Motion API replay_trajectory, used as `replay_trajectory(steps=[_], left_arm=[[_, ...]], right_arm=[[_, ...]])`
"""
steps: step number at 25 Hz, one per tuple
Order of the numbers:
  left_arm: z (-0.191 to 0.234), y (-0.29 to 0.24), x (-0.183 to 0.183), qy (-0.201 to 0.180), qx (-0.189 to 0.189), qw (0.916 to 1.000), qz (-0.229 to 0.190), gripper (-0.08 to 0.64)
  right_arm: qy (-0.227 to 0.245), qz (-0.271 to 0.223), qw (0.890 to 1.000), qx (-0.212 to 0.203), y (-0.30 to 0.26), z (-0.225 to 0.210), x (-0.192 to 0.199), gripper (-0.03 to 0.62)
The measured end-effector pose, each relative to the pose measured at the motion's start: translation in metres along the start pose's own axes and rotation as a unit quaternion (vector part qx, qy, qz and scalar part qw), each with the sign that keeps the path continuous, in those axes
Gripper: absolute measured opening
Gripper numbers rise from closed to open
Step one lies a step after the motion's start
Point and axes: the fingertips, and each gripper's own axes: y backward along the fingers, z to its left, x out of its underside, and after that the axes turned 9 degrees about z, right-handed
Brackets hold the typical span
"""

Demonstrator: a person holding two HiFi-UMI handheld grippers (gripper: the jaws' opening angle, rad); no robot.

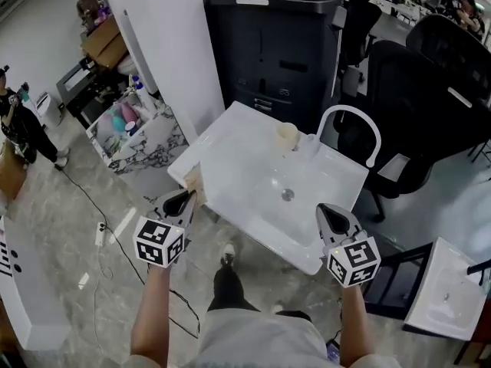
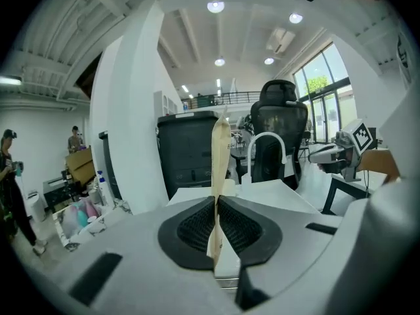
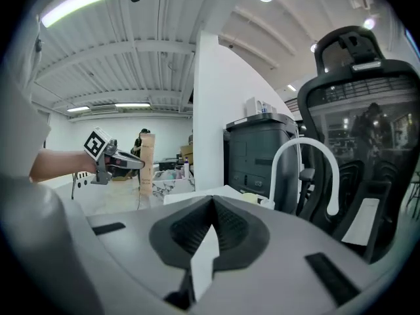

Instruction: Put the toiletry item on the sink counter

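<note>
At the office's white sink counter, left gripper jaws clamp a beige tube; right gripper jaws closed, empty.

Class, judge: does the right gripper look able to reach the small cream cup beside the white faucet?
Probably yes: the right gripper is empty, and only white sink basin lies between it and the cream cup; its shut jaws must open.
</note>
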Motion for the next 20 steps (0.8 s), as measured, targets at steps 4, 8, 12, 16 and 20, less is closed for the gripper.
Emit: replay_trajectory(steps=[4, 8, 12, 16, 20], left_arm=[[0.048, -0.085, -0.022, -0.028, 0.047, 0.9984, 0.009, 0.02], [0.087, -0.162, -0.043, -0.068, 0.095, 0.9928, 0.025, 0.02], [0.118, -0.227, -0.068, -0.116, 0.127, 0.9844, 0.034, 0.02], [0.135, -0.284, -0.082, -0.163, 0.157, 0.9732, 0.042, 0.02], [0.145, -0.337, -0.092, -0.189, 0.185, 0.9629, 0.051, 0.02]], right_arm=[[-0.017, 0.007, 0.999, 0.051, -0.051, -0.025, -0.012, -0.003], [-0.035, 0.023, 0.994, 0.099, -0.098, -0.041, -0.026, -0.003], [-0.069, 0.036, 0.99, 0.12, -0.142, -0.053, -0.034, -0.003], [-0.096, 0.05, 0.982, 0.156, -0.171, -0.068, -0.035, -0.003], [-0.12, 0.056, 0.973, 0.187, -0.194, -0.085, -0.036, -0.003]])
